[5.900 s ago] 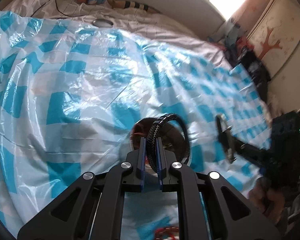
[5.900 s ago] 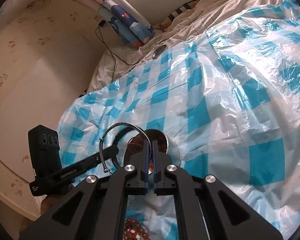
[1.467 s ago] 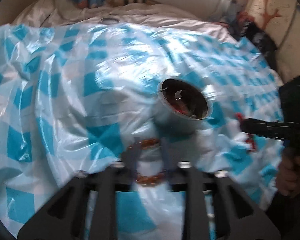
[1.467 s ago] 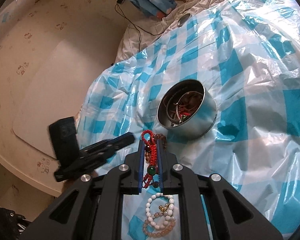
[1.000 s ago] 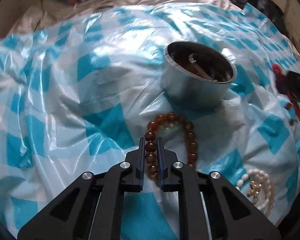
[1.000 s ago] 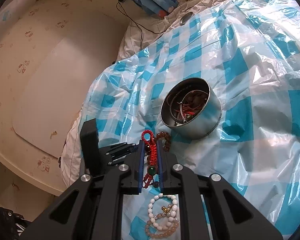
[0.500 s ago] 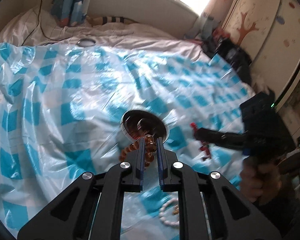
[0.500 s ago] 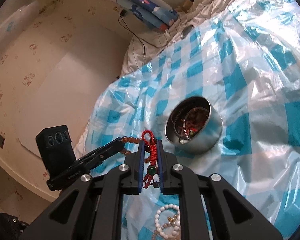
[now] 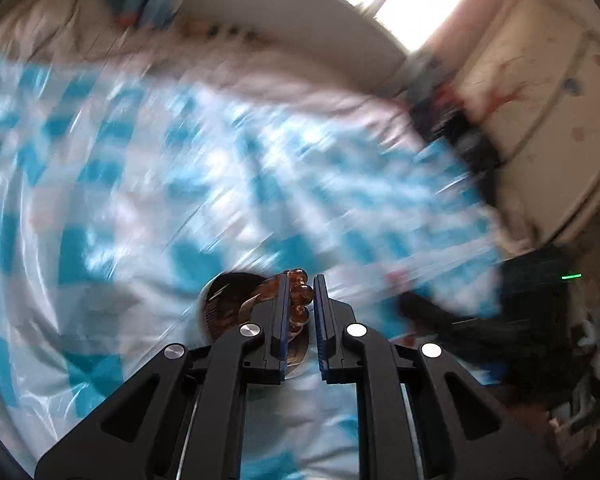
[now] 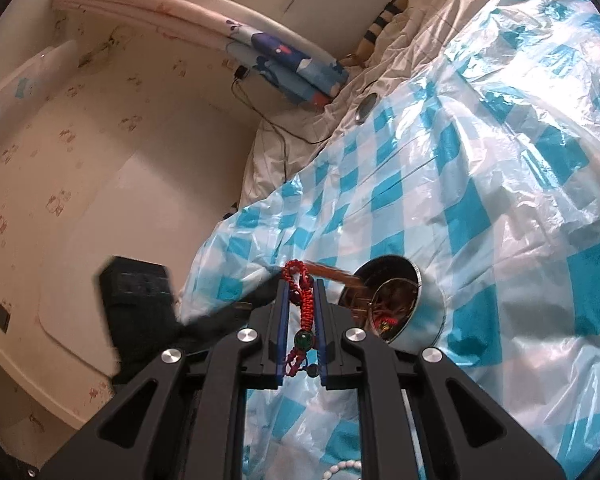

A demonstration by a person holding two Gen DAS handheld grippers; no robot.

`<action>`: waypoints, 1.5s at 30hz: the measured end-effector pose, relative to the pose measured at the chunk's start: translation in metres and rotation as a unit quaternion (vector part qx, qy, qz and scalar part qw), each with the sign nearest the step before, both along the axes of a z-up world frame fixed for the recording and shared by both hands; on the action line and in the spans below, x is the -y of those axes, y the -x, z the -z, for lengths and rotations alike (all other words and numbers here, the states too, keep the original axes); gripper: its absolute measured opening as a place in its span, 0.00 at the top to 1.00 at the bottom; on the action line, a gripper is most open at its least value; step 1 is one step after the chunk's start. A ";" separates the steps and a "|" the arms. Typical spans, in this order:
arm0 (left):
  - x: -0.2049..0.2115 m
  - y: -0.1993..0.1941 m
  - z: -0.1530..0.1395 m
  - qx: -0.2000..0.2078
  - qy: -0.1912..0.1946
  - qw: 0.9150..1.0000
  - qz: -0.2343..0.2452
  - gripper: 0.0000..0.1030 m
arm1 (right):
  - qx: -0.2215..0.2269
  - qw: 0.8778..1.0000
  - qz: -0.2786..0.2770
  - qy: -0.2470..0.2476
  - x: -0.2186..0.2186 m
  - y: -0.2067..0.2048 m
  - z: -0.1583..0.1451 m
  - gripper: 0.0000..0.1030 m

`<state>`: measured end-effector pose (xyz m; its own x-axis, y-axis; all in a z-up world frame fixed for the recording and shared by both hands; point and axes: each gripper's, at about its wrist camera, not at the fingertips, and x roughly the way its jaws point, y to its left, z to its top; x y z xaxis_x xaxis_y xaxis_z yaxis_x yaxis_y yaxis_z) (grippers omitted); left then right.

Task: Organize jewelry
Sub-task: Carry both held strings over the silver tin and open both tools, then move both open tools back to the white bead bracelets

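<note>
My left gripper [image 9: 301, 282] is shut on an amber bead bracelet [image 9: 300, 296] and holds it over the round metal tin [image 9: 224, 300]; this view is motion-blurred. My right gripper [image 10: 301, 286] is shut on a red braided cord bracelet [image 10: 305, 304] with a green bead, held just left of the tin [image 10: 424, 304]. The tin sits on the blue-and-white checked plastic sheet [image 10: 500, 184] and holds several jewelry pieces. The amber beads [image 10: 332, 271] reach the tin's rim as a brown blur in the right wrist view.
A white bead bracelet [image 10: 342, 470] lies on the sheet near the bottom edge. A small silver disc [image 10: 367, 107] and a black cable [image 10: 276, 128] lie at the far end of the bed. Folded blue fabric [image 10: 296, 68] rests by the wall.
My left gripper has lifted the amber bracelet off the sheet and swung it over the tin. My right gripper has carried the red cord bracelet closer to the tin.
</note>
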<state>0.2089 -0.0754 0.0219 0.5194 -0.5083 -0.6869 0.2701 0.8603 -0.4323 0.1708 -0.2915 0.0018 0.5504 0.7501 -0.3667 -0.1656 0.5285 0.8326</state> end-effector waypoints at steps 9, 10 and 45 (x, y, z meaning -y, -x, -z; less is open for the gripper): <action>-0.024 0.006 -0.001 -0.001 -0.038 0.998 -0.044 0.83 | -0.001 0.999 0.001 0.050 -0.017 -0.018 0.009 0.87; -0.028 0.009 -0.001 -0.001 -0.038 0.998 -0.045 0.80 | -0.001 0.998 -0.004 0.063 -0.022 -0.020 0.011 0.86; 0.025 0.132 0.050 -0.008 -0.221 0.962 0.159 0.53 | -0.036 0.979 -0.018 0.200 -0.010 0.046 0.004 0.33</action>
<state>0.0765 -0.1006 -0.0283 0.3740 -0.2958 -0.8790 0.5471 0.8357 -0.0485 0.1247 -0.2818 -0.0023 0.4883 0.5568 -0.6720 -0.1387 0.8097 0.5701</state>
